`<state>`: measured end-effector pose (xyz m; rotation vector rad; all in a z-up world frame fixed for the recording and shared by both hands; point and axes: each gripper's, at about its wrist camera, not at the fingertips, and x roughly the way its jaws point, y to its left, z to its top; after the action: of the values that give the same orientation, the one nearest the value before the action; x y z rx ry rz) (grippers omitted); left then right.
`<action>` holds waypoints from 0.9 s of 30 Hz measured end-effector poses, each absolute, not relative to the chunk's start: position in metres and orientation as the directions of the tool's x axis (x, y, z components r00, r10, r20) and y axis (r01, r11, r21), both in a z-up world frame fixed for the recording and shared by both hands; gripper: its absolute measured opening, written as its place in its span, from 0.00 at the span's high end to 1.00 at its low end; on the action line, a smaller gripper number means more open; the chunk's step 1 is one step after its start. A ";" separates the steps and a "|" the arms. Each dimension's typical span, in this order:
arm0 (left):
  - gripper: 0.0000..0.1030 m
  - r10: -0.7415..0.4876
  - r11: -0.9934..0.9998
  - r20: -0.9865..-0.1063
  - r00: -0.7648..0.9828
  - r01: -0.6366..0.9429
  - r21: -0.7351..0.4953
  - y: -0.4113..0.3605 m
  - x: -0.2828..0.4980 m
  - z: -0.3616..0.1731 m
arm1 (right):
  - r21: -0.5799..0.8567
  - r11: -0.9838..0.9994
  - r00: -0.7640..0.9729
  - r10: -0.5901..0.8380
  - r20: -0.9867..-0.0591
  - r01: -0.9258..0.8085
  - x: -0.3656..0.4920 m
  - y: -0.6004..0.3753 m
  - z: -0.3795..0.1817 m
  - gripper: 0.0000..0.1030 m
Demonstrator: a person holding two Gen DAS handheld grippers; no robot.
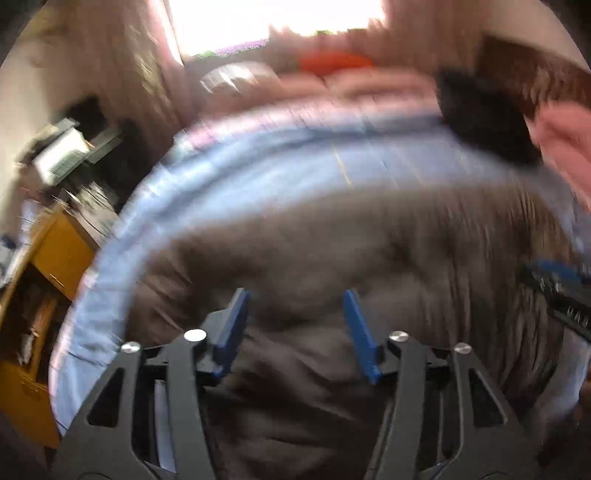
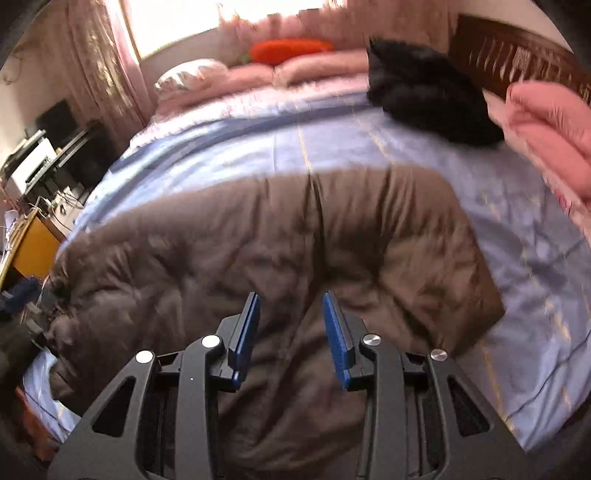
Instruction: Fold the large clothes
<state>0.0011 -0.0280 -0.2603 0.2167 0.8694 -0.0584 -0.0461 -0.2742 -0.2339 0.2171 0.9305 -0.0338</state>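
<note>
**Two grippers poised over the brown coat**

Two pairs of blue fingers, and neither has cloth in it. The left gripper [image 1: 295, 325] shows its fingers spread with a clear gap, nothing pinched, brown fabric just beyond the tips. The right gripper [image 2: 290, 332] holds its fingers narrower but parted too, empty, aimed down at the middle of the coat [image 2: 258, 240]. That padded brown coat lies spread across the bed [image 2: 369, 147], its far edge roughly straight, its right corner squared off. My read: a fold is about to start, so each gripper should take a hem corner, bite deep into the puffy layers, and lift together. Beyond, the blue striped bedspread runs to pink pillows [image 2: 317, 68], an orange cushion [image 2: 291, 48], a black garment [image 2: 424, 88] and a bright window [image 2: 221, 22].
</note>
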 end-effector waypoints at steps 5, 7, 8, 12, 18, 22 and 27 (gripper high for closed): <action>0.53 0.117 0.957 -0.789 0.602 0.142 0.251 -0.041 0.007 -0.295 | 0.010 0.998 0.518 -0.023 -0.855 0.060 -0.037 -0.246 -0.272 0.64; 0.53 0.104 0.964 -0.808 0.580 0.140 0.224 -0.042 0.011 -0.300 | -0.008 0.998 0.499 -0.041 -0.866 0.068 -0.031 -0.246 -0.279 0.63; 0.53 0.092 0.970 -0.818 0.568 0.133 0.202 -0.040 0.013 -0.302 | -0.003 0.997 0.486 -0.039 -0.873 0.075 -0.028 -0.246 -0.282 0.63; 0.53 0.072 0.975 -0.841 0.537 0.140 0.173 -0.034 0.020 -0.311 | -0.033 0.998 0.459 -0.056 -0.887 0.057 -0.018 -0.243 -0.294 0.60; 0.54 0.053 0.978 -0.863 0.503 0.150 0.147 -0.030 0.026 -0.314 | -0.020 0.998 0.451 -0.045 -0.891 0.060 -0.012 -0.245 -0.293 0.59; 0.54 0.040 0.982 -0.877 0.479 0.145 0.124 -0.023 0.025 -0.315 | 0.110 0.987 0.533 0.030 -0.846 0.120 -0.018 -0.261 -0.264 0.61; 0.54 0.025 0.987 -0.886 0.463 0.131 0.096 -0.012 0.036 -0.314 | 0.137 0.989 0.663 0.143 -0.735 -0.062 -0.008 -0.231 -0.228 0.61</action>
<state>0.0356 -0.0123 -0.3143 0.1585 1.0892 -0.0654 -0.0083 -0.2312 -0.2282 0.1037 0.8381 0.1160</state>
